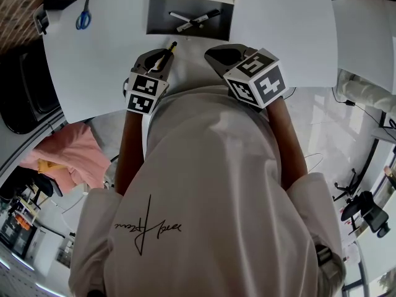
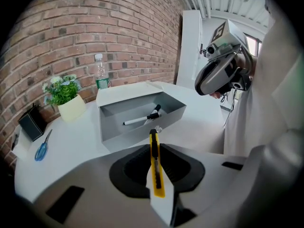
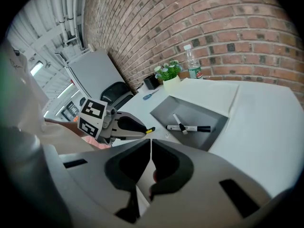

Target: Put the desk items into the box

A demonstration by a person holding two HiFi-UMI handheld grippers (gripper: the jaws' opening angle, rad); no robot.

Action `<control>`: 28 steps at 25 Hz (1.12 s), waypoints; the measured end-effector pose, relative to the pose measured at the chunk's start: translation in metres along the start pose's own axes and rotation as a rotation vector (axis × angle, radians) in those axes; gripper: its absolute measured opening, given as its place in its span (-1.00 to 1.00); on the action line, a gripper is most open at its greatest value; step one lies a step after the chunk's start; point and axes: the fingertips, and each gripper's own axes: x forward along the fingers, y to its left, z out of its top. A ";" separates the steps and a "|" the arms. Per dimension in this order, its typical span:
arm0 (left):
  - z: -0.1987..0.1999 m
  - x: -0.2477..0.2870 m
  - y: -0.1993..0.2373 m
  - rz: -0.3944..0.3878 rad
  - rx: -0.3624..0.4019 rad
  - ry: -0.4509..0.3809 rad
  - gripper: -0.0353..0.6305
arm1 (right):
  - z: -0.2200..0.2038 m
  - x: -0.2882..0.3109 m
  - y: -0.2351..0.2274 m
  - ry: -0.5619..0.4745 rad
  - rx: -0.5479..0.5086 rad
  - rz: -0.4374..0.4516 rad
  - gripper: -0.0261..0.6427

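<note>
One item in hand: my left gripper is clamped on the yellow utility knife, with its far end poking forward past the jaws. My right gripper is closed on nothing, hovering just beside it. The trick, I reckon, is to carry the knife out over the grey box just ahead and get it low and flat before letting go, so it doesn't clip the rim. In the box there's a black-capped white marker and a second pen-like thing lying against it; can't tell exactly what. The blue scissors lie well off to the left on the table, not boxed yet.
</note>
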 end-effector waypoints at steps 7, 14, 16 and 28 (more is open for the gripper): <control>0.019 -0.004 0.001 -0.008 -0.010 -0.041 -0.70 | 0.000 -0.001 0.000 -0.005 0.006 0.003 -0.83; 0.030 -0.004 0.002 0.000 0.006 -0.046 -0.70 | 0.000 -0.003 -0.001 -0.004 0.008 0.005 -0.83; 0.032 -0.003 0.004 0.005 0.009 -0.049 -0.70 | 0.000 -0.003 0.000 -0.003 0.007 0.004 -0.83; 0.053 0.000 0.009 0.020 0.035 -0.066 -0.70 | -0.001 -0.002 -0.001 -0.006 0.010 0.009 -0.83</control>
